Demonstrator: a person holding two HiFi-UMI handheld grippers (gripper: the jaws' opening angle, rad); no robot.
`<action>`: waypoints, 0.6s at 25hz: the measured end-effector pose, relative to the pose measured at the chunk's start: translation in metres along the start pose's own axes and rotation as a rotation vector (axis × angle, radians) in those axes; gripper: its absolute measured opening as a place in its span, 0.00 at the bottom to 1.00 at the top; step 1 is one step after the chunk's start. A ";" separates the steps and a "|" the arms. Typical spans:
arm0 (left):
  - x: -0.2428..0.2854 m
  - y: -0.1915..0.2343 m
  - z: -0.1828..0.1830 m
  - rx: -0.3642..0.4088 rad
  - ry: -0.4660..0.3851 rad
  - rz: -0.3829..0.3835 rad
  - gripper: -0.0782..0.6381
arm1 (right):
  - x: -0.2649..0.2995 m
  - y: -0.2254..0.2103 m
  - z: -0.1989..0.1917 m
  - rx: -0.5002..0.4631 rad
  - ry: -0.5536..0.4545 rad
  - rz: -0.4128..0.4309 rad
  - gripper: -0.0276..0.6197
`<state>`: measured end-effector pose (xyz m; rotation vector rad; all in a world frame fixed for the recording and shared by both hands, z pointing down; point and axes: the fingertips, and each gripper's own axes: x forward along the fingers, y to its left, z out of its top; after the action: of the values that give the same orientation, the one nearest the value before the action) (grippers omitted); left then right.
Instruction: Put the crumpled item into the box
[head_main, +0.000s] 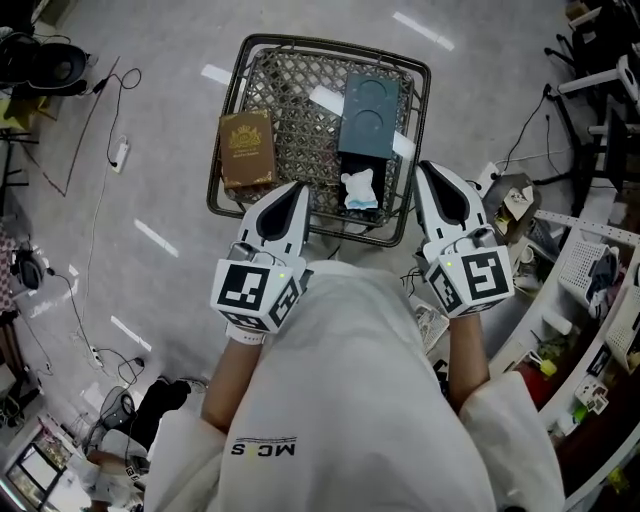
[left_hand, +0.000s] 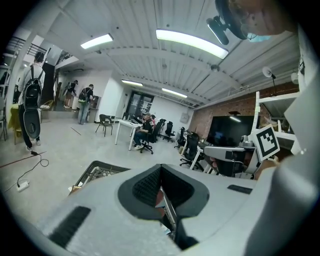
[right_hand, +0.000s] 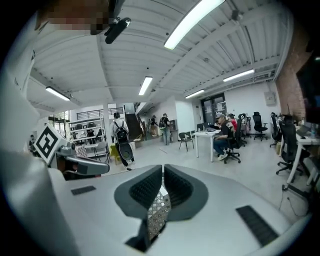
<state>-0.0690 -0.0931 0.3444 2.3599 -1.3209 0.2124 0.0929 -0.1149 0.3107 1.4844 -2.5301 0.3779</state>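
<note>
The left gripper (head_main: 297, 192) has its jaws pressed together, the ribbed dark pads (left_hand: 145, 187) meeting at the tip with nothing between them. The right gripper (head_main: 426, 172) is likewise closed and empty; only a hairline slit shows between its pads (right_hand: 147, 189), and basket mesh is visible through the gap below them. Both tools hang just at the near rim of the wire basket (head_main: 300, 110), the left one over the rim's middle, the right one just outside the near right corner, and neither touches anything inside. The white crumpled item (head_main: 360, 187) lies in the basket's near right part, at the near end of the dark teal box (head_main: 367, 115); whether it is partly inside that box cannot be told. A brown box (head_main: 247, 148) with gold ornament lies along the basket's left side. A power strip (head_main: 118, 153) with cables lies on the floor left of the basket.
</note>
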 end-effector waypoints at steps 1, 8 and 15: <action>-0.001 -0.001 0.002 0.004 -0.005 0.000 0.14 | -0.004 0.000 0.004 -0.006 -0.014 -0.003 0.09; -0.007 -0.002 0.016 0.036 -0.043 -0.005 0.14 | -0.025 -0.003 0.011 -0.009 -0.076 -0.025 0.09; -0.011 -0.001 0.017 0.035 -0.045 0.000 0.14 | -0.026 -0.003 -0.007 -0.002 -0.050 0.008 0.09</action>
<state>-0.0752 -0.0914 0.3247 2.4068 -1.3486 0.1844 0.1080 -0.0922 0.3106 1.5021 -2.5747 0.3438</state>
